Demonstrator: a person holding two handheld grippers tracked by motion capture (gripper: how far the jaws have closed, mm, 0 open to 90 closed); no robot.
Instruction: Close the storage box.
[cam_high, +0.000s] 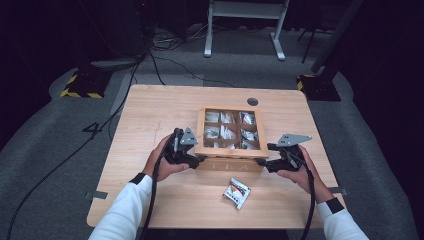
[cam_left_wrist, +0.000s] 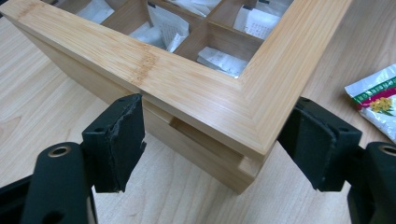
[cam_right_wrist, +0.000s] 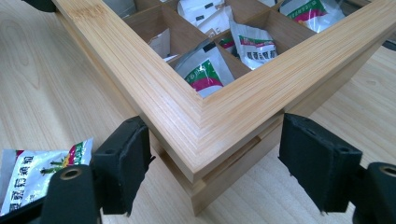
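Two hand-held grippers: left hand-held gripper (cam_left_wrist: 219, 144), right hand-held gripper (cam_right_wrist: 215, 163), both agape, gripping nothing; one tea box (cam_high: 230, 152); one loose sachet (cam_high: 236, 192).

Left black two-jaw gripper (cam_high: 196, 161): jaws apart, pads clear. Right black two-jaw gripper (cam_high: 263, 156): jaws apart. Both hand-held, level.

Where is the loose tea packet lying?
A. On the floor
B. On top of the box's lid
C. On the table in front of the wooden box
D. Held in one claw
C: the loose tea packet lies flat on the table, just in front of the wooden box, apart from both claws.
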